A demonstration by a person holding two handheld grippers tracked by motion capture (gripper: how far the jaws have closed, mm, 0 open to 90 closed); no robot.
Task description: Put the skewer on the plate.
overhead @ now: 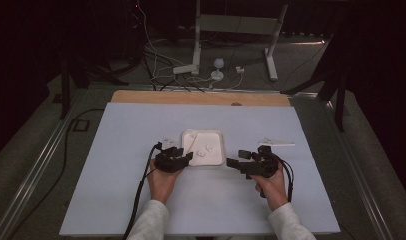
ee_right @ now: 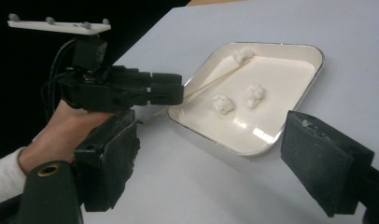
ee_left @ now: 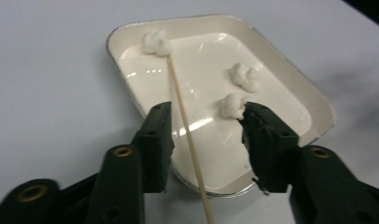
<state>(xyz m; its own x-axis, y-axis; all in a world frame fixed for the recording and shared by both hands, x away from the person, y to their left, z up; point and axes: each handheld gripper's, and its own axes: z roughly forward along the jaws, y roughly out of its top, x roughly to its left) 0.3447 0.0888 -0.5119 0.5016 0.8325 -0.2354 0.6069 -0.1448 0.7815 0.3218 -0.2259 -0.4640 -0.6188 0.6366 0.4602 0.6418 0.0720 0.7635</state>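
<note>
Nearest the person, two hands in white sleeves hold the black two-jaw grippers over a pale blue-grey table sheet (overhead: 116, 190). Taking the shallow cream-white rectangular tray (overhead: 217, 136) as landmark: the left gripper (ee_left: 204, 135) sits at its near left corner with jaws spread, straddling a thin wooden skewer (ee_left: 183, 112) without touching it. The right gripper (ee_right: 211, 163) hovers just off the tray's near right side, its jaws wide apart and holding nothing. The skewer lies slanted across the tray's near rim, its far end stuck in a white fluffy marshmallow (ee_left: 155, 43) near the tray's far left corner. Two more white marshmallow pieces (ee_left: 244, 77) rest loose inside the tray, one beside the left gripper's right jaw tip. Right of the tray lies a flat white strip (overhead: 276, 142).
</note>
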